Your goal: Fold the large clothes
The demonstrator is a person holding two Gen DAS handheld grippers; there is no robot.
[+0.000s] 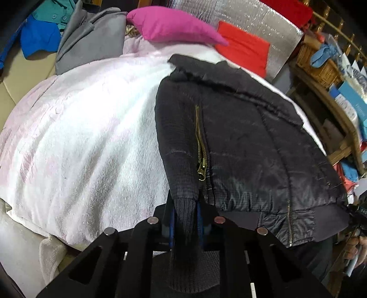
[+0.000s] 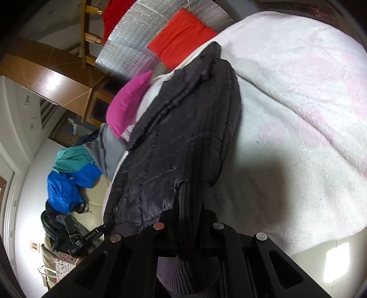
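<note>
A black padded jacket (image 1: 247,142) with a brass zipper (image 1: 201,146) lies on a white and pink fluffy blanket (image 1: 87,137). My left gripper (image 1: 185,213) is shut on a ribbed knit cuff (image 1: 184,220) of the jacket at its near edge. In the right wrist view the jacket (image 2: 183,137) stretches away from me, and my right gripper (image 2: 189,211) is shut on another ribbed cuff (image 2: 190,206). Both cuffs run back between the fingers toward the cameras.
A magenta pillow (image 1: 169,25), a red cloth (image 1: 243,50) and a silver foil mat (image 1: 247,20) lie beyond the jacket. Grey (image 1: 91,43), teal and blue clothes (image 1: 39,39) are piled at the far left. A wooden shelf with baskets (image 1: 321,66) stands at the right.
</note>
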